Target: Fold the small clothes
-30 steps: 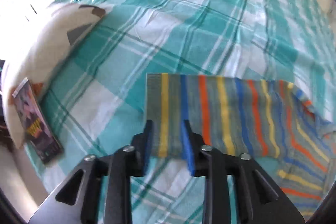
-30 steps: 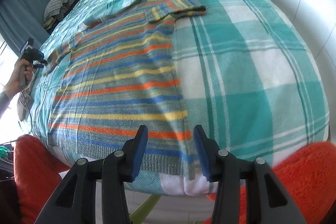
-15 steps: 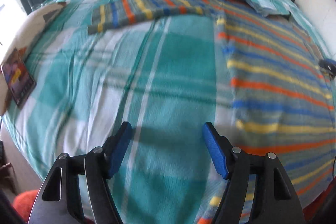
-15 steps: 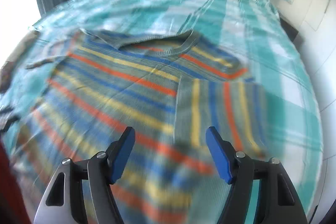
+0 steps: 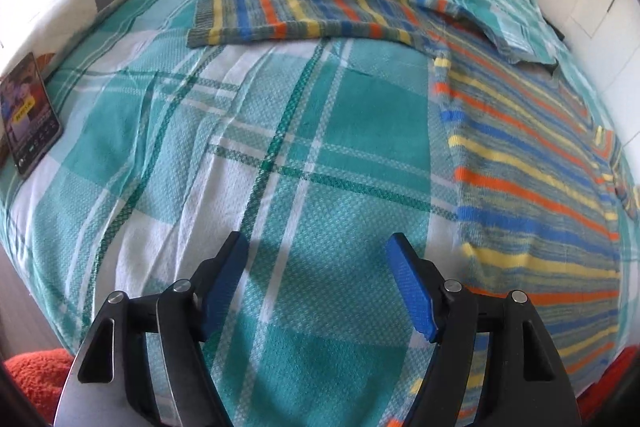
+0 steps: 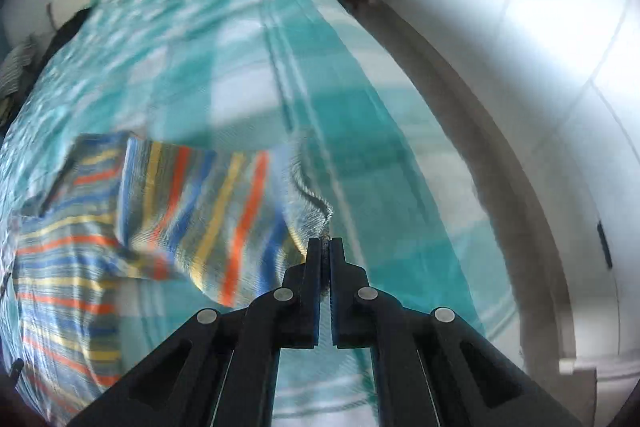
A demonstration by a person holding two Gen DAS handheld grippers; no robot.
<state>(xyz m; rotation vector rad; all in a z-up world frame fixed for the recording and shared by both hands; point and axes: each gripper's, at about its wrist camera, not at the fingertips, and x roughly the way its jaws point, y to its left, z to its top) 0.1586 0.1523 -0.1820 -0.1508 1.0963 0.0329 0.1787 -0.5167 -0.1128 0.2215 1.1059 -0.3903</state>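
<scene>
The striped sweater (image 5: 532, 187) is lying spread on the teal plaid bedspread (image 5: 248, 155), one sleeve (image 5: 304, 15) stretched flat across the bed. The left gripper (image 5: 316, 283) is hovering over bare bedspread beside the sweater's body, jaws standing apart, nothing between them. The right gripper (image 6: 325, 247) is pinching the cuff edge of the other sleeve (image 6: 224, 211), jaws clamped together on the knit and lifting it.
</scene>
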